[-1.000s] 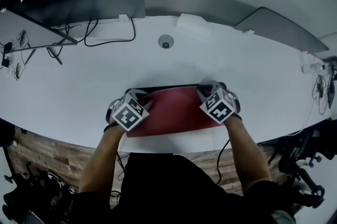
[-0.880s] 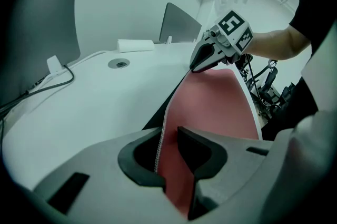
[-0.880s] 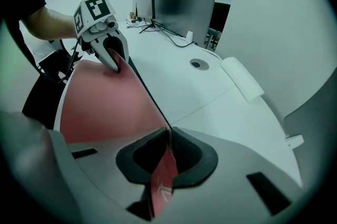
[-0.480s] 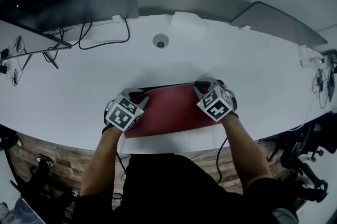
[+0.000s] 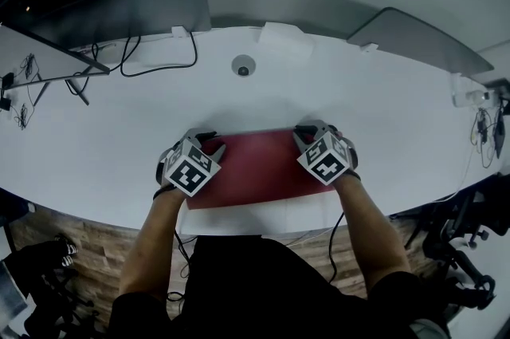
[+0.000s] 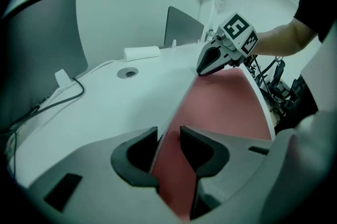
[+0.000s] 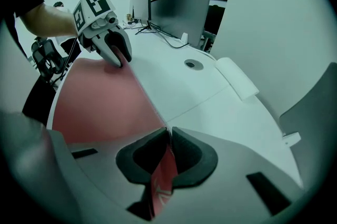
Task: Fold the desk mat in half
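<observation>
The red desk mat [image 5: 259,166] lies folded on the white table [image 5: 96,138], close to its front edge, and its far long edge runs between my two grippers. At the far left corner sits my left gripper [image 5: 209,139]; in the left gripper view [image 6: 168,136] its jaws have just been opening. The mat's thin edge [image 6: 163,138] stands between them with a gap beside it. My right gripper [image 5: 307,132] is at the far right corner. In its own view [image 7: 168,136] the jaws are pinched together on the mat's edge [image 7: 164,165].
A dark monitor [image 5: 119,6] and a grey panel [image 5: 418,38] stand at the back. A black cable [image 5: 159,62], a round grommet [image 5: 243,66] and a white box [image 5: 283,38] lie beyond the mat. A pale sheet [image 5: 263,218] sticks out at the table's front edge.
The black strip along the mat's far edge is gone; only red shows there now. Both grippers stay at their corners, the left one a little nearer the mat.
</observation>
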Demonstrator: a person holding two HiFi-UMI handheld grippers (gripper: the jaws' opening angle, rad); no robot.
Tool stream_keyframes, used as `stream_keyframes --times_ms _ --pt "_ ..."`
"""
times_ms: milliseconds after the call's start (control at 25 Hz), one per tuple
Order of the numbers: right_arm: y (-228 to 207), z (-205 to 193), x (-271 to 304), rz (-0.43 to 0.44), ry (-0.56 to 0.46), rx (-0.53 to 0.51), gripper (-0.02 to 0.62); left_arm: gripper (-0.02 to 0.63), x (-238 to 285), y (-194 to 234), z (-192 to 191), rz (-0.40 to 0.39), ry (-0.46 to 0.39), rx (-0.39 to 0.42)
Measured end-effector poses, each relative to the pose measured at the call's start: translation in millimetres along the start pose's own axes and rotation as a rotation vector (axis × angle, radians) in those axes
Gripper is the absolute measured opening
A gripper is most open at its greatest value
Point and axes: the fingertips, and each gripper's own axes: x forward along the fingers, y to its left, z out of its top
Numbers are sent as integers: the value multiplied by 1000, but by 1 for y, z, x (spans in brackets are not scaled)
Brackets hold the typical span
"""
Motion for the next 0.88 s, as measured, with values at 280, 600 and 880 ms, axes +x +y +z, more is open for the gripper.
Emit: stream_keyframes --times_ms 280,600,880 --pt "-1 -2 2 -13 -15 12 36 146 -23 17 -19 100 -30 -58" --pt "-3 -1 -2 -45 -23 20 52 146 -57 27 -26 201 -86 -146" --pt "8 2 -30 -53 -109 110 67 146 -70 1 -26 176 -139 -188"
